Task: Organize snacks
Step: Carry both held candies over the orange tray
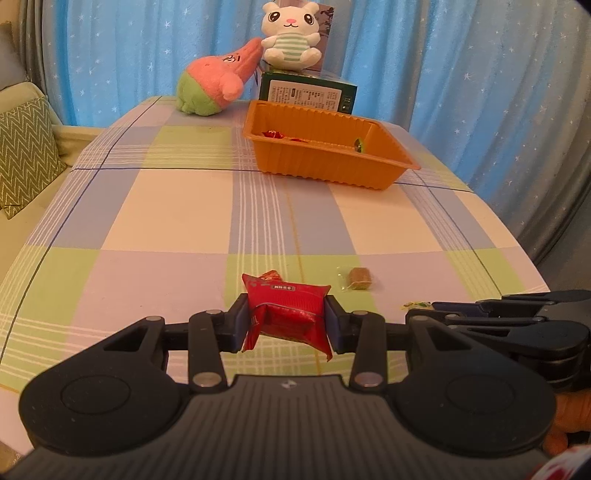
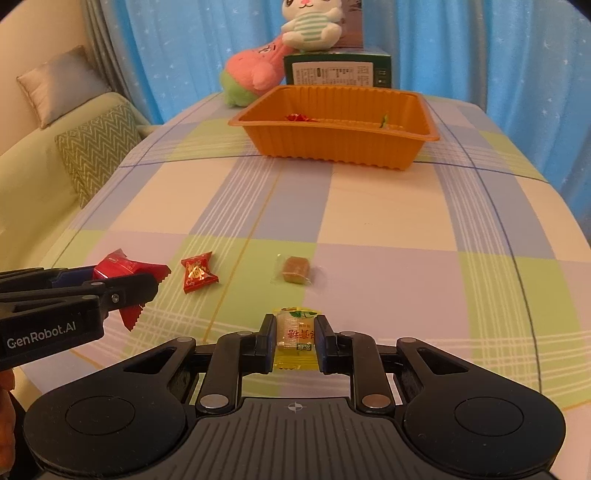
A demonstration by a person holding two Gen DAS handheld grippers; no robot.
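Note:
My left gripper is shut on a red snack packet, held just above the checked tablecloth; from the right wrist view that red packet pokes out of the left gripper. My right gripper is shut on a small yellow candy packet. A small red wrapped candy and a brown candy in clear wrap lie on the cloth ahead. The orange tray at the far end holds a few wrapped candies. In the left wrist view the right gripper enters from the right, beside the brown candy.
Behind the orange tray stand a green box, a pink and green plush and a white plush animal. A sofa with a zigzag cushion runs along the left table edge. Blue curtains hang behind.

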